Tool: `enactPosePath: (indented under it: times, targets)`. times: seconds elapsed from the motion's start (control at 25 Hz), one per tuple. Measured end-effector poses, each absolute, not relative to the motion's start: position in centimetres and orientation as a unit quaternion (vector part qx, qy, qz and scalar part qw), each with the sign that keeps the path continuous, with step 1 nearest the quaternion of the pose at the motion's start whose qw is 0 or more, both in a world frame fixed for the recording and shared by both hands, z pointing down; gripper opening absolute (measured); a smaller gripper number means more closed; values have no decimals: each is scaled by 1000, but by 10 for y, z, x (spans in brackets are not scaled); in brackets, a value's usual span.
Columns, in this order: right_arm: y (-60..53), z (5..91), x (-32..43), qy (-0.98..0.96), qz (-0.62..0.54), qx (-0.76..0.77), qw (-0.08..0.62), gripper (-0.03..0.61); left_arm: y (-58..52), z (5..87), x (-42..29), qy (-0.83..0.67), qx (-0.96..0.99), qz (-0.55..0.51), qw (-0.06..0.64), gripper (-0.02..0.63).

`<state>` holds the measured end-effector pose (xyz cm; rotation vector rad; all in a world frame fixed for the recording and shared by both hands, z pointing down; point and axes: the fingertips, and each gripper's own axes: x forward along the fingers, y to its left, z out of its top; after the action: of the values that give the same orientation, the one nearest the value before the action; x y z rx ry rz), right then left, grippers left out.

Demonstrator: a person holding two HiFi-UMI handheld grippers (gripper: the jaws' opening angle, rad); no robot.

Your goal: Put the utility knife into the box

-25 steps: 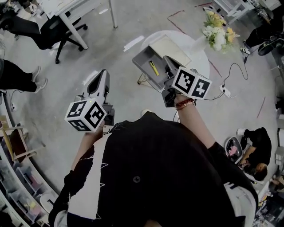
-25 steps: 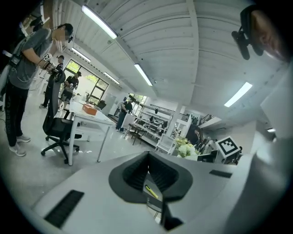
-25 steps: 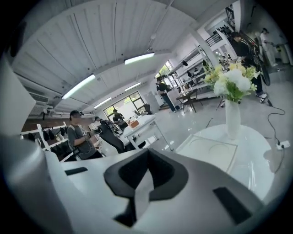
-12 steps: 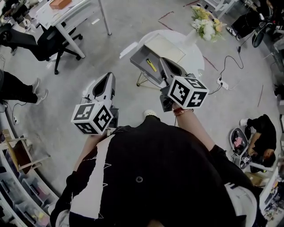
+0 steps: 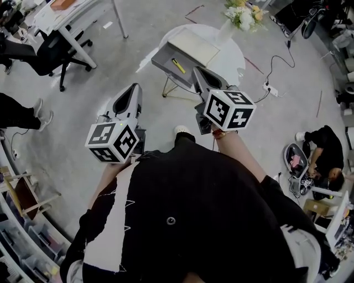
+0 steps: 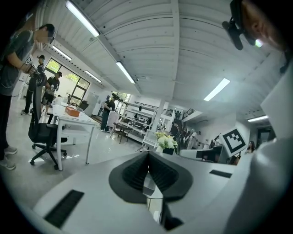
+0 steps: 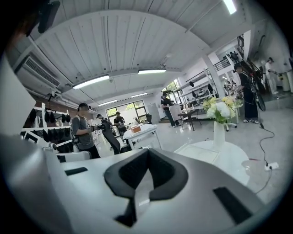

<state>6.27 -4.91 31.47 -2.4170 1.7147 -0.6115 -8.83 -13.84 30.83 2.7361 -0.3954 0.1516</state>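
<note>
Looking down over a black top at two handheld grippers, both raised in front of the chest. Found the slim yellow utility knife [image 5: 178,66] lying flat inside the shallow grey rectangular box [image 5: 165,58], roughly in the middle of it, with nothing touching it. Got that box sitting at the near-left edge of the round white table [image 5: 235,52], with a flat cream rectangular panel [image 5: 193,47] just beside it, further onto the tabletop. Also spotted a white vase of yellow and white flowers [image 5: 240,14] at the far side of the same table.

Checked the left gripper [image 6: 147,169]: shut tight with the dark ribbed pads [image 6: 132,173] pressed together, nothing in between, aimed out across the room rather than at the box. Same deal for the right gripper [image 7: 145,171]: fully closed, empty, pointing over the tabletop toward the vase. In the head view, can place the right one just this side of the box, overlapping its near corner in the picture; can't tell height above it, but no contact visible. Can place the left one off to the side over bare grey floor [image 5: 83,99], well apart from the table.

Around the edges: a black office chair [image 5: 52,47] by a white desk [image 5: 83,14], a white power strip [image 5: 271,88] with its cable on the floor, and a person in black [image 5: 323,157] seated off to the right.
</note>
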Motion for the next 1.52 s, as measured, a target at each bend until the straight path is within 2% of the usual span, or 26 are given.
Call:
enactPosePath:
  times: [1.52]
  targets:
    - [-13, 337, 33, 552, -221, -804, 31, 5, -105, 318, -100, -107, 973, 65, 196, 11]
